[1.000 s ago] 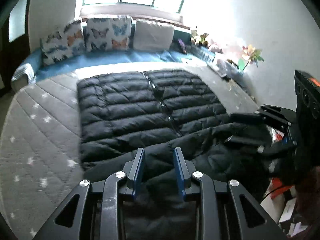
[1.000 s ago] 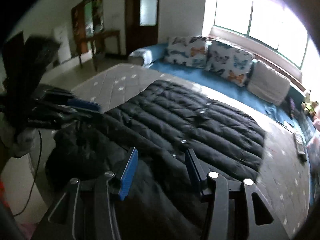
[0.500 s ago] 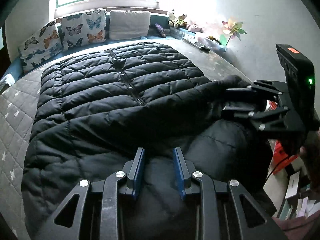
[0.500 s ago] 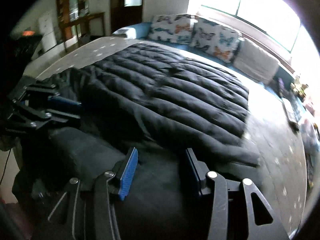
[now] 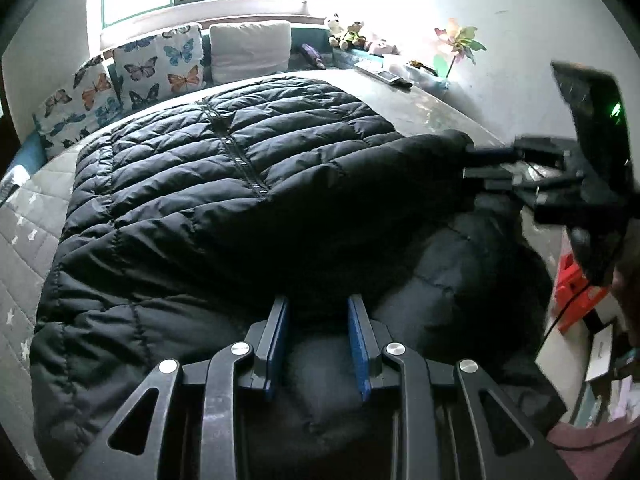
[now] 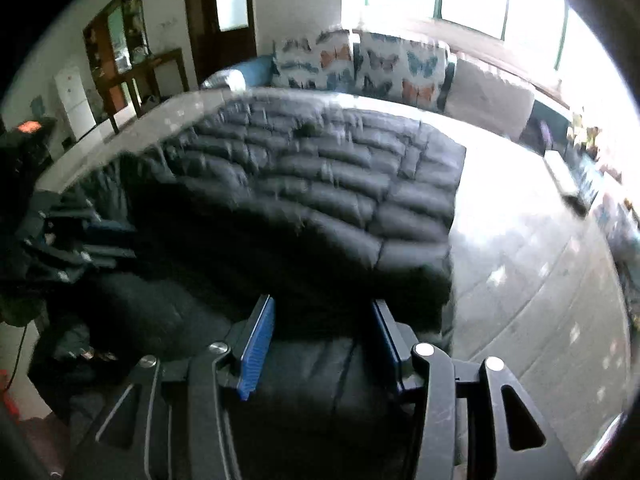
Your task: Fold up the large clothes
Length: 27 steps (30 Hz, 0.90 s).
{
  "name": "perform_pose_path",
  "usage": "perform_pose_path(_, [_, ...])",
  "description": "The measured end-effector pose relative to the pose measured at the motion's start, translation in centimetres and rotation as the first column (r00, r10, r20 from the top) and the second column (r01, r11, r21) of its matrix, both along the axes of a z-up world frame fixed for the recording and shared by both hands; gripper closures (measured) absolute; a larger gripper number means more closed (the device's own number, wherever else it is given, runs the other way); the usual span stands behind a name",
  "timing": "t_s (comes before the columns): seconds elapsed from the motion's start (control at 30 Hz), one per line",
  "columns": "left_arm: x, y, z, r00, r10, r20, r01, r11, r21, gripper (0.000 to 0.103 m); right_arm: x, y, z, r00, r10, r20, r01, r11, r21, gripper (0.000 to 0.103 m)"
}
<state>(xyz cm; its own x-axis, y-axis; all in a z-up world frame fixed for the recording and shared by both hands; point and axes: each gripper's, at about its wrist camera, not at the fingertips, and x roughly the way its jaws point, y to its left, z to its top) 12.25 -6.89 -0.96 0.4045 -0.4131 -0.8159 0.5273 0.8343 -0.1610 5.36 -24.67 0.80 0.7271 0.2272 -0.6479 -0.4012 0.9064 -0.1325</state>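
Jacket [image 5: 224, 184] black, quilted, no readable label | left tool [image 5: 316, 312] pinching fabric | right tool [image 6: 320, 312] gripping fabric

Bed [image 5: 24, 232] with grey quilted, star-print cover fills most of the frame. Black puffer jacket [image 5: 224, 184] lies spread flat on it, centre, near end hanging over the lower edge. Butterfly pillows [image 5: 160, 64] and a plain pale pillow [image 5: 250, 50] along the upper edge. Flat dark remote-like item [image 5: 384, 74] upper right, on the bed surface.
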Motion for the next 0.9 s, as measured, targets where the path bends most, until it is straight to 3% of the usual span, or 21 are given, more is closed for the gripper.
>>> perform_pose_path(0.1, [0.1, -0.3, -0.1, 1.000, -0.009, -0.002, 0.009, 1.000, 0.012, 0.073, 0.8, 0.5, 0.6, 1.000, 0.016, 0.013, -0.016, 1.000, 0.023, 0.051])
perform_pose_path(0.2, [-0.1, -0.2, 0.3, 1.000, -0.010, 0.001, 0.010, 1.000, 0.011, 0.073, 2.9, 0.5, -3.0, 0.998, 0.001, -0.066, -0.003, 1.000, -0.024, 0.051])
perform_pose_path(0.27, [-0.2, 0.1, 1.2, 1.000, -0.016, -0.006, 0.016, 1.000, 0.004, 0.073, 3.1, -0.4, -4.5, 0.998, 0.018, -0.067, -0.017, 1.000, 0.023, 0.051])
perform_pose_path(0.5, [0.7, 0.2, 4.8, 1.000, -0.022, 0.007, 0.023, 0.999, -0.045, 0.073, 1.0, -0.4, -1.7, 0.999, 0.022, -0.036, -0.022, 1.000, 0.010, 0.051])
perform_pose_path(0.6, [1.1, -1.5, 3.7, 0.998, -0.058, -0.025, 0.057, 0.997, -0.045, 0.073, -0.7, -0.2, -1.2, 0.998, 0.059, -0.022, -0.059, 0.998, 0.020, 0.049])
perform_pose_path(0.73, [0.4, -4.0, 1.1, 0.993, -0.106, -0.048, 0.106, 0.994, -0.004, 0.073, -0.1, -0.4, -3.8, 0.995, 0.062, -0.081, -0.064, 0.998, -0.023, 0.049])
perform_pose_path(0.9, [0.9, -3.4, 3.0, 0.993, -0.109, -0.049, 0.109, 0.994, -0.009, 0.073, 0.2, -0.3, -1.9, 0.994, 0.067, -0.083, -0.068, 0.998, -0.013, 0.049])
